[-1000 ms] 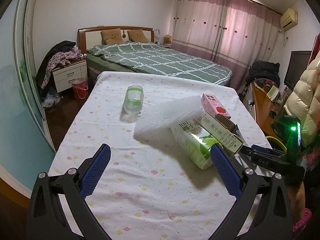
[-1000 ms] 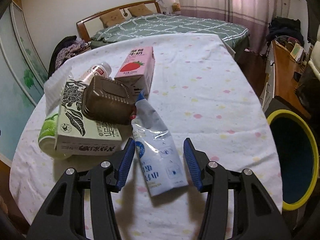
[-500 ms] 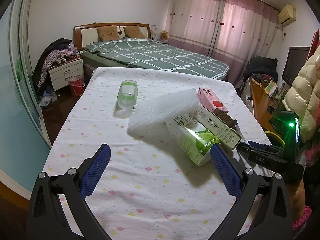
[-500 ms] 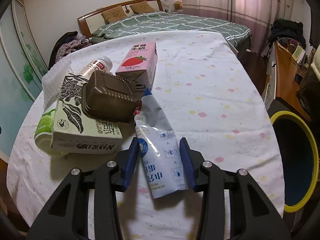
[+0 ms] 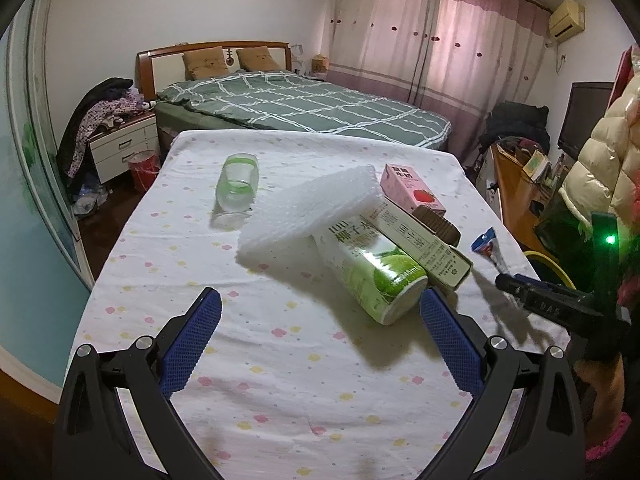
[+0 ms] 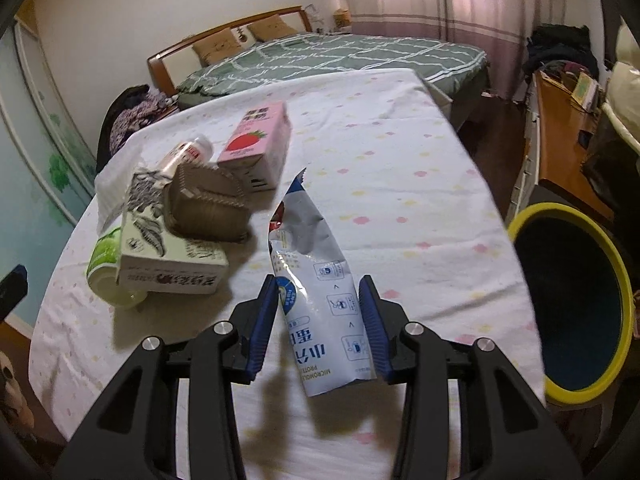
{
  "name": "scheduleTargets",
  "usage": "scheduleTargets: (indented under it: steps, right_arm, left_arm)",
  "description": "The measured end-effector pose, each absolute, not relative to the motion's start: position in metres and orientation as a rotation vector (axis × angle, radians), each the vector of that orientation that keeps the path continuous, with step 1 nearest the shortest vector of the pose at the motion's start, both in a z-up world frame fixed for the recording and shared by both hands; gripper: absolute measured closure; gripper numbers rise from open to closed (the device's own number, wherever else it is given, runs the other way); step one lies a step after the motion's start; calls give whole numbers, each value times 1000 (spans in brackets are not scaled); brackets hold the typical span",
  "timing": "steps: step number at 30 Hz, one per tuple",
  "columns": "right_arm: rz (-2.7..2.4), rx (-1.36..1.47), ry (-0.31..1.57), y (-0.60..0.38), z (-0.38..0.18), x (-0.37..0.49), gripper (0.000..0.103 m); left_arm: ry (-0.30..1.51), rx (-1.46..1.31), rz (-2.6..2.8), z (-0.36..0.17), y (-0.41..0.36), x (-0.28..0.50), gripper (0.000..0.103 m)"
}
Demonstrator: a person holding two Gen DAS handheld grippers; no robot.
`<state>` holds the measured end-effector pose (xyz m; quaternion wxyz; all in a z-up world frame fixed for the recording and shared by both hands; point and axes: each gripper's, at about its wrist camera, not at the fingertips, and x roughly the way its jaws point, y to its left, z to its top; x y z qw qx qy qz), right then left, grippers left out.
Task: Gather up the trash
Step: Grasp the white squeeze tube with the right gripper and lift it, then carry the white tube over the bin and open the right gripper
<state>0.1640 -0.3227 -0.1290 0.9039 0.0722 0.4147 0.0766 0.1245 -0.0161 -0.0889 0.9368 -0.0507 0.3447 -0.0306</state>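
The right gripper [image 6: 319, 322] pinches a white-and-blue foil pouch [image 6: 316, 280] across its lower half; its jaws have just been closing on it, and its torn top stands clear of the tablecloth [image 6: 400, 184]. The pouch looks light, limp and slick, so a hold across the flat body seems safest. The yellow-rimmed bin [image 6: 624, 296] waits just right. The left gripper [image 5: 320, 344] hangs spread, empty, near the green can [image 5: 376, 276]. Beyond lie a strawberry milk carton [image 6: 256, 146] and bubble wrap [image 5: 308, 212].
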Motion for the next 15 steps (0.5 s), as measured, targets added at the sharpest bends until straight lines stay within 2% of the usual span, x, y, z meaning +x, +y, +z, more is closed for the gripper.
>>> scheduleTargets:
  steps: [15]
  right_arm:
    - [-88,317,790,-429,-129,150,62]
  left_arm:
    - [765,-65,-115,-108,-49,142,5]
